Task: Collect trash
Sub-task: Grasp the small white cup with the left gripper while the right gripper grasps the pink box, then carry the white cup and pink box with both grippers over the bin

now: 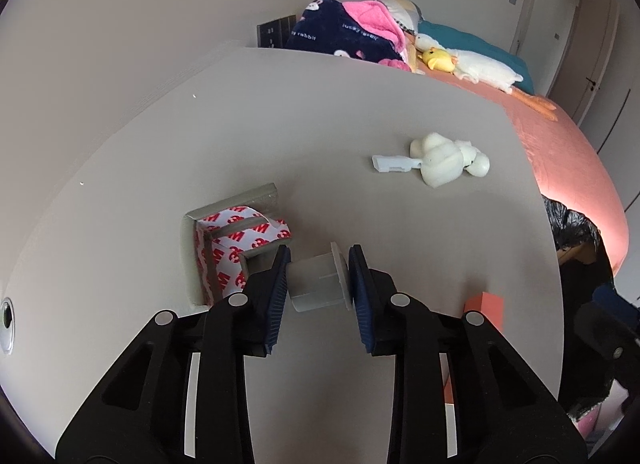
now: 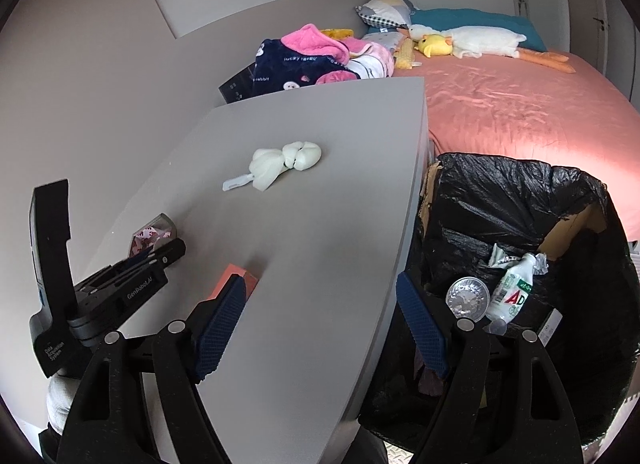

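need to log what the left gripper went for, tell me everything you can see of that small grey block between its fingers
The small grey block looks like matte plastic: a squarish body with a thin flange at its right end. It lies on its side on the grey table, beside the 3M-printed corner pieces. The left gripper pads press both ends.

Two handheld grippers, both of matte black plastic with angular linkage arms pierced by triangular cut-outs and pinned at round silver rivets. Left gripper (image 1: 318,286) and right gripper (image 2: 320,328) alike fitted with dark blue pads (image 1: 362,296), ribbed on the left and cross-hatched on the right. Seen from the right wrist, the left unit's black body printed in white with "GenRobot.AI" and "Data Acquisition System", a tall flat black upright rising from its rear
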Demonstrator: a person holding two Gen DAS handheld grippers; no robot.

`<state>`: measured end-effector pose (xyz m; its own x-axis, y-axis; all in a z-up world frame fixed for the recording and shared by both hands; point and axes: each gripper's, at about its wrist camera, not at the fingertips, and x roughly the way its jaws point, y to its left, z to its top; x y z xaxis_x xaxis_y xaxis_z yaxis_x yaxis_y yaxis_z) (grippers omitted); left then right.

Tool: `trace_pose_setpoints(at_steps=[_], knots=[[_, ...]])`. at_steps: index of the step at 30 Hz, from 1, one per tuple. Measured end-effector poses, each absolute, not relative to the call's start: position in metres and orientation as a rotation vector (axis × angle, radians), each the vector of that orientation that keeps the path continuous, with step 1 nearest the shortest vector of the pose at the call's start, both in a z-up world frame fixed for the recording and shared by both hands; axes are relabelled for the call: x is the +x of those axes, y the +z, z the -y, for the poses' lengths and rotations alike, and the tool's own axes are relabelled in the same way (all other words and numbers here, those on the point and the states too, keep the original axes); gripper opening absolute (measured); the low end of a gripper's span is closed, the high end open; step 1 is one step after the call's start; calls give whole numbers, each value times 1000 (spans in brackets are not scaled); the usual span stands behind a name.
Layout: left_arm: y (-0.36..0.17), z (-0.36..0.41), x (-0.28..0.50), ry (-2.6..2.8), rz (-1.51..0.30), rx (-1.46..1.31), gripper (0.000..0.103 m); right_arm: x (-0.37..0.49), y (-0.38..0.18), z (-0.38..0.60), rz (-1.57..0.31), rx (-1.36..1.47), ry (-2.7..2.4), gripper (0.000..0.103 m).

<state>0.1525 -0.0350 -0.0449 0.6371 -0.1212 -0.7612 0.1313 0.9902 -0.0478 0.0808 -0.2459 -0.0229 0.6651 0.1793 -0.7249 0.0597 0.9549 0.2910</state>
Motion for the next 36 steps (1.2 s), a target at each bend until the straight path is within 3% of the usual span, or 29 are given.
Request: trace_pose_setpoints(at_steps=[17,20,23,27,36], knots=[[-23,8,150,-116,-829,-49,30,97,-43,181,-927,223,179,79],[-22,7,151,-116,-829,-50,30,99,-45,172,-927,183,183,69],[-22,8,151,-117,-829,-49,30,100,-46,166,-912,143,195,53],[-22,8,150,-128,-832,-53,30,103,-48,167,-913,147,227,24],[-18,17,144,-155,-821,-46,30,103,-45,186,-916,222,246,21]])
